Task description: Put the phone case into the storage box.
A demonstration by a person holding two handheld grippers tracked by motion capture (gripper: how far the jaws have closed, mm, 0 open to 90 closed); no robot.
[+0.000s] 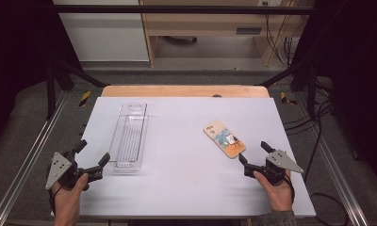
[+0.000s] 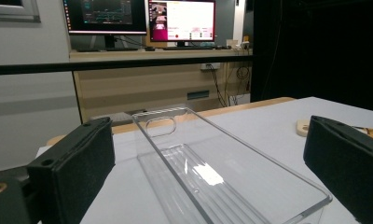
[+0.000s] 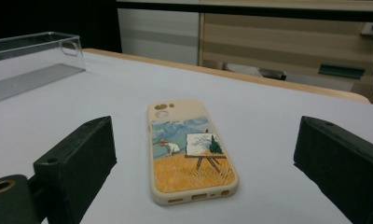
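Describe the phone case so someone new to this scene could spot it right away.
On the white table top, look at the right half, just ahead of the right gripper. The phone case lies flat there, printed side up. Unlike the clear plastic tray on the left, it is cream-edged with a painted field, easel and mountains.

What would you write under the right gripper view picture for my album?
Open right tool facing a painted phone case lying flat on the white table, clear tray beyond.
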